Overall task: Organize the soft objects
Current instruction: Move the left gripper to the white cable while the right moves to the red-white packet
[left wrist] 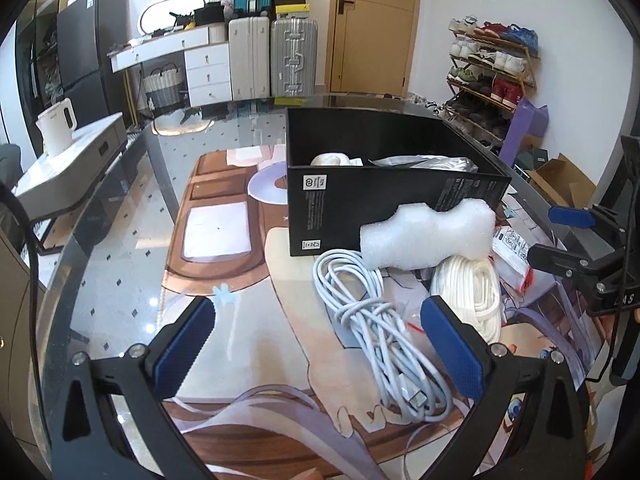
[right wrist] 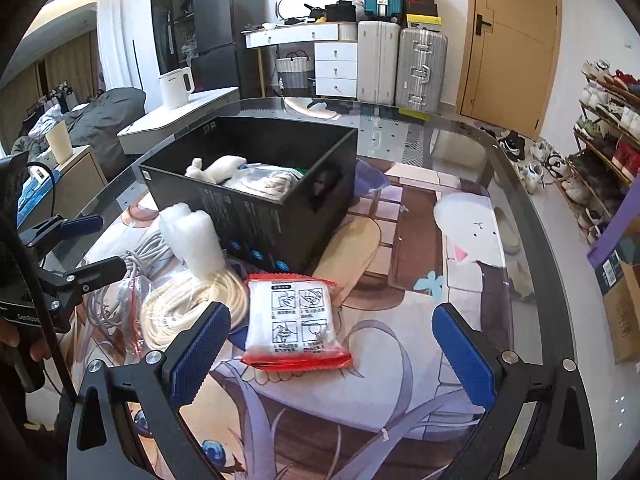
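Observation:
A black open box stands on the printed mat, holding white soft items and a plastic bag. In front of it lie a white foam piece, a white rope coil, a grey-white cable bundle and a red-edged white packet. My left gripper is open, with the cable bundle just ahead between its fingers. My right gripper is open, with the packet lying between its fingers. Neither touches anything.
The glass table edge curves round the right. A shoe rack and cardboard boxes stand to the right, suitcases and a door behind. A low white cabinet with a kettle is on the left.

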A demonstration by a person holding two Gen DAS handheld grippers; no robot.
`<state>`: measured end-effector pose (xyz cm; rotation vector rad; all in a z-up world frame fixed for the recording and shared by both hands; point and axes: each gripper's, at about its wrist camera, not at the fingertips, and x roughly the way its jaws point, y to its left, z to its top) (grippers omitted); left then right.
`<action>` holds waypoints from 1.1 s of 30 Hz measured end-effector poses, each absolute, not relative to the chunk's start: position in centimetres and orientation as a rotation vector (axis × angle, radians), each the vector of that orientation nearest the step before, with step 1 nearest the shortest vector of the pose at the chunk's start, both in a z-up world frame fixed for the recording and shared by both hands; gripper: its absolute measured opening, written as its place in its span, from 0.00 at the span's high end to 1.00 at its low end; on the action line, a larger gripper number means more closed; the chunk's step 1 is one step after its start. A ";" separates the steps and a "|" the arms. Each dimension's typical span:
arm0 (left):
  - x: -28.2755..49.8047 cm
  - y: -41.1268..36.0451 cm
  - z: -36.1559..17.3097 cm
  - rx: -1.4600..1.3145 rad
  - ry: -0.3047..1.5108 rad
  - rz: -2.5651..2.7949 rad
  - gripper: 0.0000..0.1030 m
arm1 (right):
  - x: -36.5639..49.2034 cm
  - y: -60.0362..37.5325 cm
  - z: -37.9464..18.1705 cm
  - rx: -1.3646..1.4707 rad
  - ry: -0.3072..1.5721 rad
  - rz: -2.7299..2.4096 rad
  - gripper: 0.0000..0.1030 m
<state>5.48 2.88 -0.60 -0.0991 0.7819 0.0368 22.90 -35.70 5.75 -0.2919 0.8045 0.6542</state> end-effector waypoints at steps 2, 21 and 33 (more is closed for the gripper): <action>6.0 3.0 -0.8 -0.105 0.795 0.045 0.00 | 23.1 -35.7 5.5 -0.297 0.812 0.649 0.01; 6.8 4.0 -1.9 -0.117 0.875 0.077 0.00 | 24.1 -35.5 4.0 -0.267 0.897 0.653 0.01; 7.0 4.5 -2.5 -0.119 0.913 0.089 0.00 | 24.2 -35.0 2.8 -0.307 0.932 0.609 0.01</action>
